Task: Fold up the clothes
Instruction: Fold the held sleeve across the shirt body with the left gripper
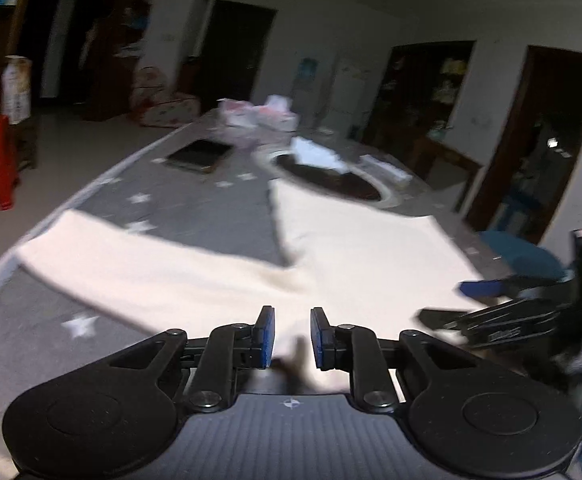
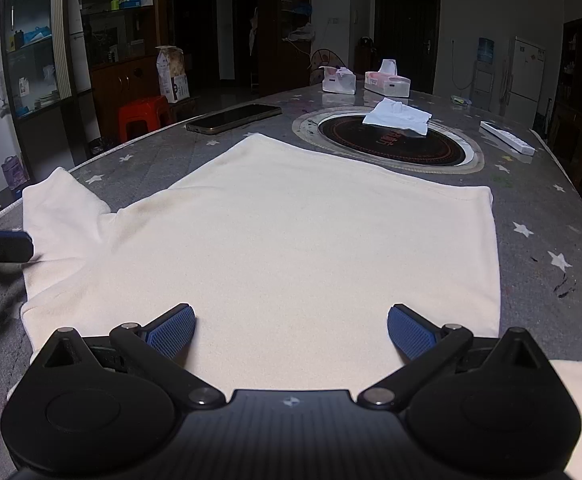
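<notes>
No folds yet: shirt (image 2: pixel 291 240) flat on table (image 2: pixel 551 216). Our left gripper (image 1: pixel 292 338) narrowly parted over cloth; right gripper (image 2: pixel 291 332) wide, empty.

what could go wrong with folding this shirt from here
1. The left gripper jaws stand only narrowly apart over the cream short-sleeved shirt; a thin pinch may slip or drag the fabric.
2. The shirt's far hem lies close to the dark round inset hob holding a white tissue; a sweeping fold could snag it.
3. The black phone lies near the shirt's far corner.
</notes>
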Demonstrator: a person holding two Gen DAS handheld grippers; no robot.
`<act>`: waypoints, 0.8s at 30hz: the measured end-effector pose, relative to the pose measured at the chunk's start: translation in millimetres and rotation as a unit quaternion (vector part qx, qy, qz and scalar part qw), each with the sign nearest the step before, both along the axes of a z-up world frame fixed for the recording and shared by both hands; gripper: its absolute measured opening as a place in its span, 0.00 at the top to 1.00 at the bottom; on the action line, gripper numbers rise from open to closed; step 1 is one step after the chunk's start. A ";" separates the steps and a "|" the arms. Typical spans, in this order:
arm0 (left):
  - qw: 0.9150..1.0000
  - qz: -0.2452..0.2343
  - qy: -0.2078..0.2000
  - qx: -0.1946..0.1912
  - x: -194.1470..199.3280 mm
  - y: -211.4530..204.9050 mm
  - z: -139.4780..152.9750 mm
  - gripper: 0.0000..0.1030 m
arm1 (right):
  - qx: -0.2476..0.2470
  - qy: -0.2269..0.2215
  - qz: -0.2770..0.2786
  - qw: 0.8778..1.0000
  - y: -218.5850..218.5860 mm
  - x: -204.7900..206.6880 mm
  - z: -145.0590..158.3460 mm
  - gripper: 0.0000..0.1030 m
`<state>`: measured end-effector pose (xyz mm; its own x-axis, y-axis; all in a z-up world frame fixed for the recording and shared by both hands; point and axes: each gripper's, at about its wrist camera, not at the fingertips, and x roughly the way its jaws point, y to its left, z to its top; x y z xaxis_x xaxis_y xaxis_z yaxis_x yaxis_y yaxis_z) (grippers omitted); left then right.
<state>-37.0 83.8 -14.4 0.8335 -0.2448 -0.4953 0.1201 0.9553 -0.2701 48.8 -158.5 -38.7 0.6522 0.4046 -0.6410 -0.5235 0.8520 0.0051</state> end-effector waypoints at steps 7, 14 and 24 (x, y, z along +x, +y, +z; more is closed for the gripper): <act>0.999 -0.017 0.012 0.025 10.2 -15.7 -16.4 0.78 | -0.001 0.000 0.000 1.000 0.2 0.4 -0.1 0.00; 0.999 -0.013 0.014 0.037 5.4 -17.8 -4.6 0.76 | -0.006 0.002 0.003 1.000 0.8 1.8 1.3 0.00; 0.996 -0.082 -0.022 0.025 16.7 -57.4 16.1 0.65 | 0.000 -0.031 -0.028 0.999 -29.3 -38.4 28.8 0.00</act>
